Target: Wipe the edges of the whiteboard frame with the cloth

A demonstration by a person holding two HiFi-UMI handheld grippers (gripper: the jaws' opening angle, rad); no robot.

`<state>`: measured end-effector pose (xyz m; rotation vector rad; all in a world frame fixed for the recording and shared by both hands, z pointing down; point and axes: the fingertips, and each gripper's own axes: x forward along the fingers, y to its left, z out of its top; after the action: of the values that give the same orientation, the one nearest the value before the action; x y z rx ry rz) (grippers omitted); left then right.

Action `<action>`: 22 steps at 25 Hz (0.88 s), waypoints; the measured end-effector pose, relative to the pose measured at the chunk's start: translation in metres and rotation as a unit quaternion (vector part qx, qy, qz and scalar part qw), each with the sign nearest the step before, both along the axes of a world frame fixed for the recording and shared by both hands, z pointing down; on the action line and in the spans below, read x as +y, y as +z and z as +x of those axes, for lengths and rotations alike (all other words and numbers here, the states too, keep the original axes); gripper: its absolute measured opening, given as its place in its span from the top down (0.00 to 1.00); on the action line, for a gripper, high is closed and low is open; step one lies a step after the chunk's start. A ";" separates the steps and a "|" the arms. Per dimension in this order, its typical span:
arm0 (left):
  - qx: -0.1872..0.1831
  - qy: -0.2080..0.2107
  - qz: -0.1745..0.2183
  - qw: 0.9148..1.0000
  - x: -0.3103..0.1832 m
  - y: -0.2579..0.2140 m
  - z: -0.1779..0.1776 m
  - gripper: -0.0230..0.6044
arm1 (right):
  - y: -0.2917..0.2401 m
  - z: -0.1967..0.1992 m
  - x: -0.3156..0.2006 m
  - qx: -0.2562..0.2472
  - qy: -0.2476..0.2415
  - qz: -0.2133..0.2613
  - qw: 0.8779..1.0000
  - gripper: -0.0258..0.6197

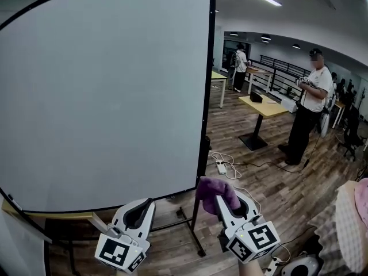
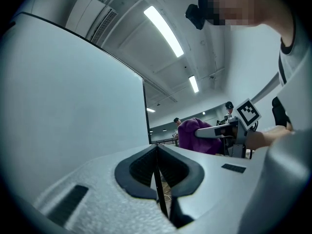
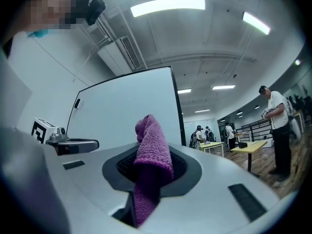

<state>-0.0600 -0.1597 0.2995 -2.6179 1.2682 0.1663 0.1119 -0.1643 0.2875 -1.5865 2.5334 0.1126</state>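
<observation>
We face the whiteboard, which stands upright and fills the left of the head view. Its dark frame has a right edge that runs top to bottom, its long axis vertical, and ends at the lower right corner. From that corner the bottom edge runs off to our left.

Our right gripper sits just below and a little right of that corner, near it, and we cannot tell if anything touches. It is plainly the nearer one to the right edge. Our left gripper hangs under the bottom edge, further left, with its jaws pressed together on nothing.

The right gripper's jaws are closed on the purple cloth. The cloth stands up out of them as a folded tuft pointing ahead and up. We judge the edge lies up and slightly left of the tuft, so the stroke would run upward along it.
</observation>
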 end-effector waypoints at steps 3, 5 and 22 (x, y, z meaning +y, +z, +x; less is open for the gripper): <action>-0.006 0.022 0.002 1.000 -0.011 -0.002 0.002 0.93 | -0.005 -0.005 -0.012 0.002 0.013 0.004 1.000 0.84; -0.006 0.036 0.000 0.999 -0.018 -0.002 0.000 0.93 | -0.009 -0.008 -0.019 0.002 0.022 0.007 1.000 0.84; 0.007 0.112 -0.022 0.993 -0.064 -0.004 -0.001 0.93 | -0.042 -0.016 -0.061 0.021 0.079 0.025 0.996 0.84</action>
<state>-0.0610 -0.2234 0.2959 -2.7972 0.9897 0.1970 0.0958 -0.2257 0.2458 -1.7813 2.4122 0.2285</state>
